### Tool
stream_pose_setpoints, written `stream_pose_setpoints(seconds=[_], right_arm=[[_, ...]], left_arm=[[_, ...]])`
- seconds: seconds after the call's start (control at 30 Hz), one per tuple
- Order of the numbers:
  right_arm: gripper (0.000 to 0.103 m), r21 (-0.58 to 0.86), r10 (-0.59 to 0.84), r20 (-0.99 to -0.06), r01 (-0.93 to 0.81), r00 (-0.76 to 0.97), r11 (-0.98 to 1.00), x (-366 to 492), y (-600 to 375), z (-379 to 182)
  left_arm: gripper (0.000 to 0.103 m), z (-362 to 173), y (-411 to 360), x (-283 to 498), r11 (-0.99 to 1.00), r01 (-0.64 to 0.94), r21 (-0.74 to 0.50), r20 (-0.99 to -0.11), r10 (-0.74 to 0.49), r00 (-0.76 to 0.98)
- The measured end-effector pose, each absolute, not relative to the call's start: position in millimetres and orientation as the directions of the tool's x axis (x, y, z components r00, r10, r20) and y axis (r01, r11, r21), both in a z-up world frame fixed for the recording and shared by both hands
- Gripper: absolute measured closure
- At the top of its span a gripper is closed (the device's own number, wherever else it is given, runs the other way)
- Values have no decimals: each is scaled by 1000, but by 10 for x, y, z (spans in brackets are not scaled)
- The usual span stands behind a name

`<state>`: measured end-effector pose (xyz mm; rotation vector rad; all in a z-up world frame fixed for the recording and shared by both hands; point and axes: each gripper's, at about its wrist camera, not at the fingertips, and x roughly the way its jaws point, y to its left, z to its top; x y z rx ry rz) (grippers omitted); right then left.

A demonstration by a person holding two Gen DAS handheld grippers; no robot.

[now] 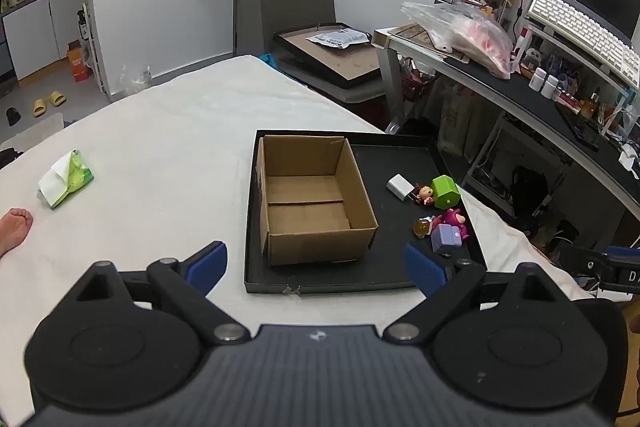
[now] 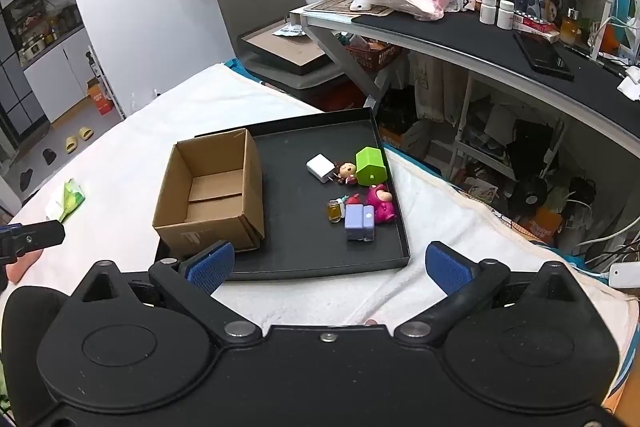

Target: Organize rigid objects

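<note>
My way onto the shallow black tray (image 2: 400, 227) is clear from its near edge. The open brown cardboard box (image 2: 212, 195) blocks its left side; the small toys (image 2: 360, 195) crowd together along the right wall.

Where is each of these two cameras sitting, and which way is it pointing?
Left wrist: sits on the left gripper, looking forward and down over the white-covered surface at the cardboard box in the black tray; its blue fingers stand open, and a bare foot shows at the left edge.
Right wrist: sits on the right gripper, facing the tray from further right, desk beyond; open fingers show.
Shared: box, tray, small toys.
</note>
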<state>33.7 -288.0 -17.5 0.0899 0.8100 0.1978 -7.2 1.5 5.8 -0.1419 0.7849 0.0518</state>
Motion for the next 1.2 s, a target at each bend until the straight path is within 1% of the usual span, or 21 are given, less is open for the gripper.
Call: stream_pose_setpoints(seconds=[0.97, 1.1, 1.2], right_arm=[[0, 151, 212, -718, -149, 663, 977, 338, -2849, -211], [0, 180, 234, -721, -150, 652, 972, 347, -2865, -205], [0, 258, 297, -714, -156, 634, 954, 358, -2923, -197]], left_arm=[[8, 45, 113, -137, 988, -109, -112, -704, -2, 711], [8, 46, 98, -127, 988, -109, -111, -704, -1, 711], [8, 47, 97, -126, 988, -109, -111, -703, 0, 711]])
